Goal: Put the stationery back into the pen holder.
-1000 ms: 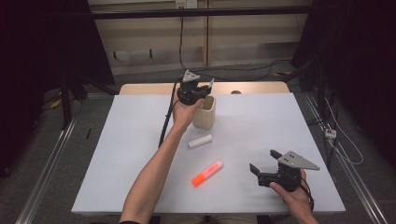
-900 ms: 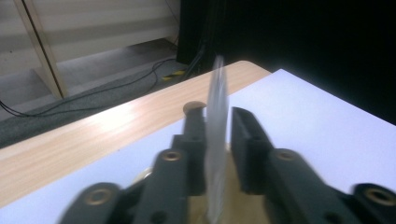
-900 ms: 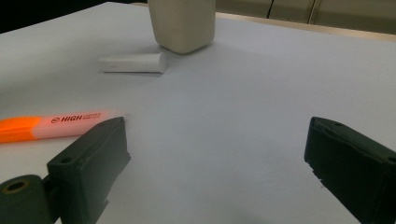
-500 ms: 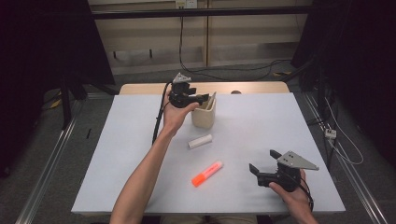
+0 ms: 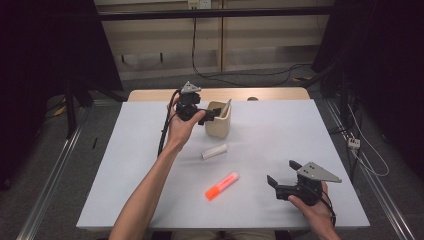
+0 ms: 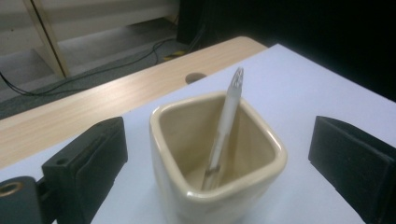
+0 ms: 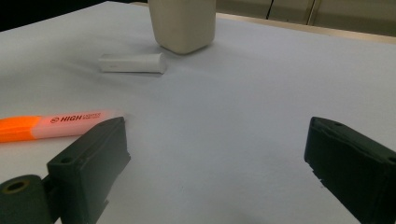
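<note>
One pen (image 6: pixel 225 128) in one cup (image 6: pixel 219 189); two items lie loose.

The cup (image 5: pixel 218 121) stands at 12 o'clock on the table (image 5: pixel 310 135), a pen (image 6: pixel 225 128) leaning inside. A white tube (image 5: pixel 214 151) and orange highlighter (image 5: pixel 221 186) lie at centre. From 1 to 4 o'clock the surface offers free passage.

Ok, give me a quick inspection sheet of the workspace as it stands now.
Surface: white table, wooden strip at far edge.
Job's things: beige cup upright, white pen leaning inside.
Clutter: white cap and orange highlighter lying flat, apart.
Grippers: left gripper open beside the cup; right gripper open, empty, near front edge.
Cables: black cable trailing from the left gripper.
Surroundings: dark curtains, floor cables.
</note>
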A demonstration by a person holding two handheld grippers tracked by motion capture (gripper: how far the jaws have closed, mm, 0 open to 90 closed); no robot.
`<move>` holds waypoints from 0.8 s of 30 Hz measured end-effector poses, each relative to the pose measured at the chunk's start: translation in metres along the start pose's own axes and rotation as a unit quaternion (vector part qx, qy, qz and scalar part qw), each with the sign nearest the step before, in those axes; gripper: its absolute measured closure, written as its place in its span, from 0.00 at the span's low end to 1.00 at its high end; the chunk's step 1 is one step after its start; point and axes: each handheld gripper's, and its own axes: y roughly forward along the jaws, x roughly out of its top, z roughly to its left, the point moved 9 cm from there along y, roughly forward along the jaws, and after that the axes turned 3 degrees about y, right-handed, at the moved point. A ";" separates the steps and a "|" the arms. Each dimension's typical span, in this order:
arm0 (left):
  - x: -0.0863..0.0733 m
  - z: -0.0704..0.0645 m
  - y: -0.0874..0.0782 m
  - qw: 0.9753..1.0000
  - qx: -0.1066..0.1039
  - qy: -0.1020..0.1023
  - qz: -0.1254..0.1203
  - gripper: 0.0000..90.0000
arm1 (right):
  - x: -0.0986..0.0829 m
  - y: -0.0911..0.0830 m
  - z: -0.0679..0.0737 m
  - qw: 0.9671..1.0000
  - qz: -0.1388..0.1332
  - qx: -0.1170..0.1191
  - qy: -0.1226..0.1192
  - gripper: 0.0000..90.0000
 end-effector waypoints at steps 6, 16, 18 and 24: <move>-0.010 -0.007 -0.011 1.000 -0.002 0.023 0.013 0.08 | 0.000 0.000 0.000 1.000 0.001 0.000 -0.001 0.06; -0.023 -0.009 -0.028 0.999 -0.008 0.025 0.023 0.07 | 0.001 0.000 0.001 1.000 -0.001 0.000 -0.002 0.06; -0.027 -0.010 -0.030 0.999 -0.006 0.030 0.028 0.07 | 0.001 0.000 0.001 1.000 -0.001 0.000 -0.002 0.06; -0.039 -0.014 -0.034 0.998 -0.003 0.041 0.048 0.07 | 0.001 0.001 0.002 1.000 0.001 -0.001 -0.001 0.06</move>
